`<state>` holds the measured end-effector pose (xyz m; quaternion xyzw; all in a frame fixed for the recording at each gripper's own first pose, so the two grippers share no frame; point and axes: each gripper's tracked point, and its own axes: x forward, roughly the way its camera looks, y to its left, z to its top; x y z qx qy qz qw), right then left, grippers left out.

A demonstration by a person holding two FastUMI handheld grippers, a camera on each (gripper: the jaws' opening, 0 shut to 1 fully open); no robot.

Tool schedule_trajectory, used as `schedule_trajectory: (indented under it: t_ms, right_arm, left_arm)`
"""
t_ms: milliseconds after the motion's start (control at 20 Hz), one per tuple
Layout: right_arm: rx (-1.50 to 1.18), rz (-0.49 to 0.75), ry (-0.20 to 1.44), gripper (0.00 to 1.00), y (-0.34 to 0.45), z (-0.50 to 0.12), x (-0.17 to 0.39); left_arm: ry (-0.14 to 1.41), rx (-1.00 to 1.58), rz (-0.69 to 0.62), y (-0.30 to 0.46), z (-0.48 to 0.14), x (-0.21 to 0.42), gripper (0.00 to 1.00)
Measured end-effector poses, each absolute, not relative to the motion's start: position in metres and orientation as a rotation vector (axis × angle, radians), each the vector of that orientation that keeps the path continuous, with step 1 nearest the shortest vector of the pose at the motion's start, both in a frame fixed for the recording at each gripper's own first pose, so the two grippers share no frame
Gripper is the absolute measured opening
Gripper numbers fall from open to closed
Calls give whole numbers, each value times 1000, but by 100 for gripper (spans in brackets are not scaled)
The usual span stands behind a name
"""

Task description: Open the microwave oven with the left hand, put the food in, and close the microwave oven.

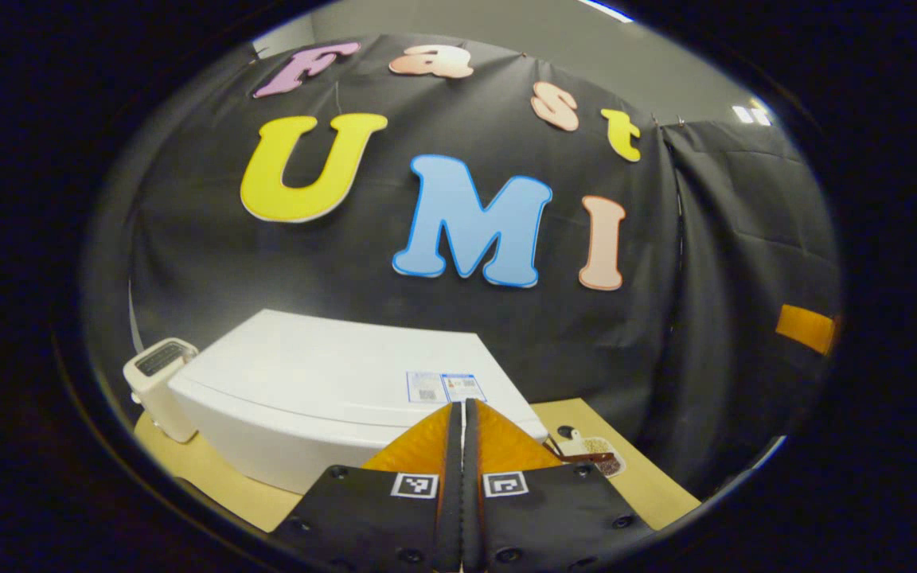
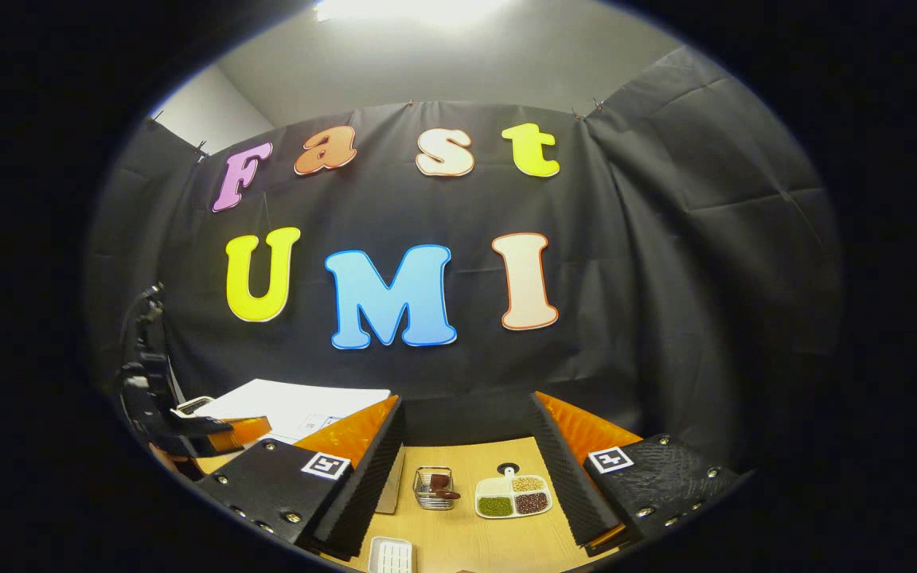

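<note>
Left gripper view puts the left gripper (image 1: 458, 414), fingers pressed together, above the white microwave (image 1: 323, 390) — door apparently unopened; the right gripper (image 2: 466, 446) is spread over the food tray (image 2: 513, 495) on the table (image 2: 458, 541). Every step looks still ahead.

In the left gripper view, the left tongs (image 1: 458, 446) cover the near right part of the microwave oven (image 1: 323, 390), so its door and handle cannot be made out. They also hide part of a small board (image 1: 598, 454) on the surface (image 1: 212, 477). In the right gripper view, a white tray (image 2: 391, 555) is cut off by the lower edge, and the wire basket's (image 2: 435, 487) contents are too small to identify.
</note>
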<state>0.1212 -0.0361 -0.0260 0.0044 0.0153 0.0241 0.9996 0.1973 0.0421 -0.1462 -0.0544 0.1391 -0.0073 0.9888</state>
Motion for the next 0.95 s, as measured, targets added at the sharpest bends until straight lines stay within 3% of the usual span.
schedule_trajectory:
  t_ms: [100, 250, 300, 950]
  right_arm:
    - [14, 71, 13, 93, -19, -13, 116]
    - [-8, 107, 7, 93, 6, 1, 108]
    - [-8, 113, 1, 93, 12, 6, 103]
    - [-8, 117, -76, 93, 81, 52, 21]
  left_arm:
    - [159, -81, 15, 60, -80, 179, 9]
    - [55, -17, 58, 91, -13, 136, 85]
    - [47, -7, 53, 97, -1, 123, 93]
    - [20, 12, -5, 142, 55, 20, 93]
